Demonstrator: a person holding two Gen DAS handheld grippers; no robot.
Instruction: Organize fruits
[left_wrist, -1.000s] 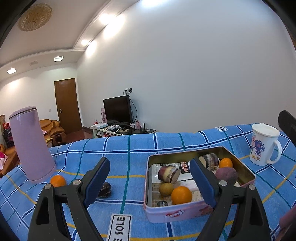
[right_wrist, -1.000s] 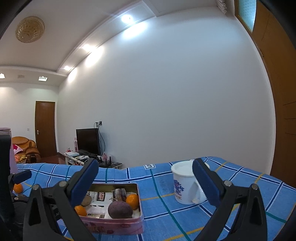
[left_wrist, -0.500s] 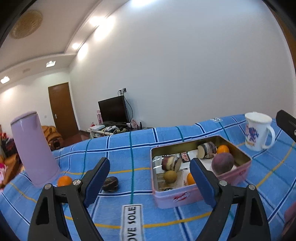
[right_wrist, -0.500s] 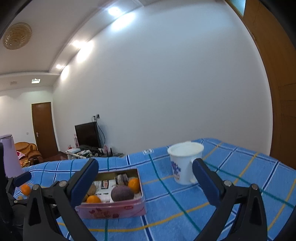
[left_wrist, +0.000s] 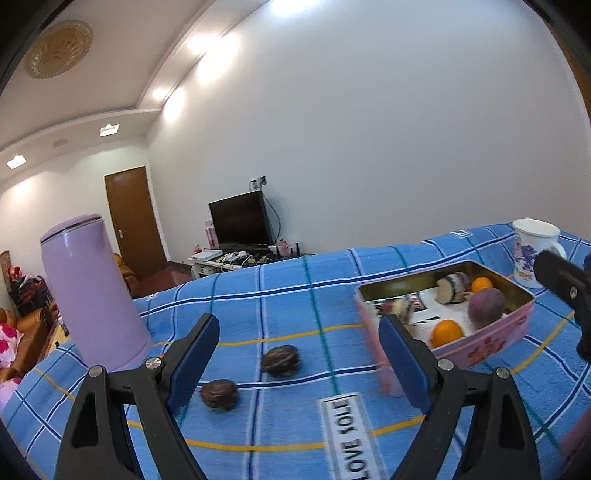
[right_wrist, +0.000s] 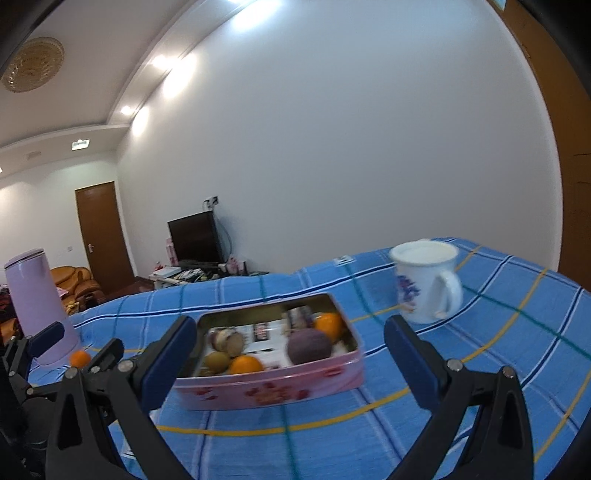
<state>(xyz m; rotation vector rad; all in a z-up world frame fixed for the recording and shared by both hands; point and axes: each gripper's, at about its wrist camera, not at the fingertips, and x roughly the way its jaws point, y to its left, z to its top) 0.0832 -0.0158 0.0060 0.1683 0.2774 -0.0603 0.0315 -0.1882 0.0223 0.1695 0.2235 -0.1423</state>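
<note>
A pink tin (left_wrist: 491, 341) (right_wrist: 280, 387) on the blue checked cloth holds two oranges (right_wrist: 245, 364), a purple fruit (right_wrist: 308, 346), a brownish-green fruit (right_wrist: 217, 361) and cut pieces. Two dark round fruits (left_wrist: 279, 360) (left_wrist: 218, 393) lie loose on the cloth left of the tin. A small orange (right_wrist: 79, 358) sits beside the lilac kettle. My left gripper (left_wrist: 299, 365) is open and empty, above the cloth near the dark fruits. My right gripper (right_wrist: 290, 363) is open and empty, in front of the tin.
A tall lilac kettle (left_wrist: 90, 291) (right_wrist: 38, 306) stands at the left. A white printed mug (right_wrist: 426, 282) (left_wrist: 533, 251) stands right of the tin. A cloth label (left_wrist: 351, 432) lies near the front. Beyond the table are a TV and a door.
Both grippers have tilted down and moved; the left swung leftward, so the tin slid right in its view and a second dark fruit came into sight. Both stay open.
</note>
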